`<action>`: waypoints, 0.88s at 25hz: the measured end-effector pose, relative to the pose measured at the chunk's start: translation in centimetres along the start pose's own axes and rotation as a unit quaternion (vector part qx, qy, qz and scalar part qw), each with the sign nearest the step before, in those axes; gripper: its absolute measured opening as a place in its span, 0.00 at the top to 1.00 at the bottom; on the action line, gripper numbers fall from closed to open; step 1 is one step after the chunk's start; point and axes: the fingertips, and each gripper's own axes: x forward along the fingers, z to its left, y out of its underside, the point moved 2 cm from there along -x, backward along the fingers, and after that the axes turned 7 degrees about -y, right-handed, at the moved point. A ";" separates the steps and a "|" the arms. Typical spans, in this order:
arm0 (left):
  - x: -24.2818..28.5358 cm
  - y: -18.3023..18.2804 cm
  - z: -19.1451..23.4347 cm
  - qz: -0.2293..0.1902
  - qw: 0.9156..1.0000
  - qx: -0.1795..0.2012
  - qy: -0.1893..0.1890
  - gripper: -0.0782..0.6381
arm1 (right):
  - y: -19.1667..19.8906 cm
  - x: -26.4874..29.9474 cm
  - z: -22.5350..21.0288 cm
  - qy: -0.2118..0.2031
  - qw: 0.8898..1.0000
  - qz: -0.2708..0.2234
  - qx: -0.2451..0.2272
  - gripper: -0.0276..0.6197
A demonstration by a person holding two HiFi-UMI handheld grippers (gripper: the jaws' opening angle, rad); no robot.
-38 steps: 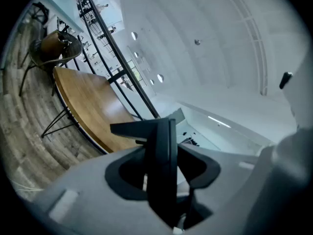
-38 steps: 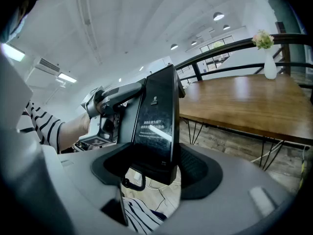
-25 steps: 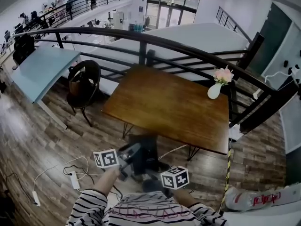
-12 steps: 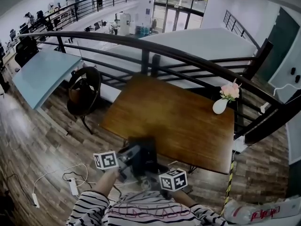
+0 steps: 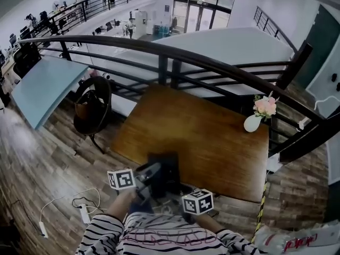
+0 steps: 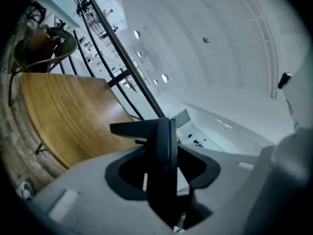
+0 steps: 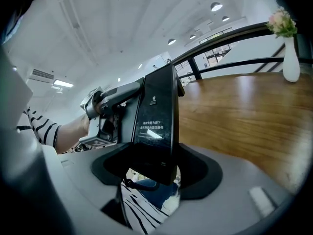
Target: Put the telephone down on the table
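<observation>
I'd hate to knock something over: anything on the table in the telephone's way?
Nothing visible is. The telephone, held by the left gripper and right gripper, is at the near edge of the table, bare wood ahead. Its only object, a vase of flowers, stands at the far right corner.

The right claw (image 7: 155, 169) clamps the telephone (image 7: 159, 109) near the table (image 7: 239, 111).

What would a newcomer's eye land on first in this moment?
A black telephone, clamped in the jaws of the left gripper and the right gripper, is held at the near edge of the wooden table. A white vase of pink flowers stands at the table's far right corner, beside a dark railing.
</observation>
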 end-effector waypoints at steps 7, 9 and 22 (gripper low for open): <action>2.4 -6.7 4.2 0.044 0.998 -0.009 0.033 0.63 | -5.4 5.5 -1.2 0.044 0.998 -0.028 0.027 0.52; 3.4 -9.2 5.3 0.063 0.997 -0.003 0.044 0.63 | -7.4 7.3 -1.6 0.057 0.997 -0.040 0.037 0.52; 5.9 -22.1 12.5 0.166 0.981 0.011 0.097 0.63 | -17.1 19.1 -1.9 0.129 0.980 -0.112 0.098 0.52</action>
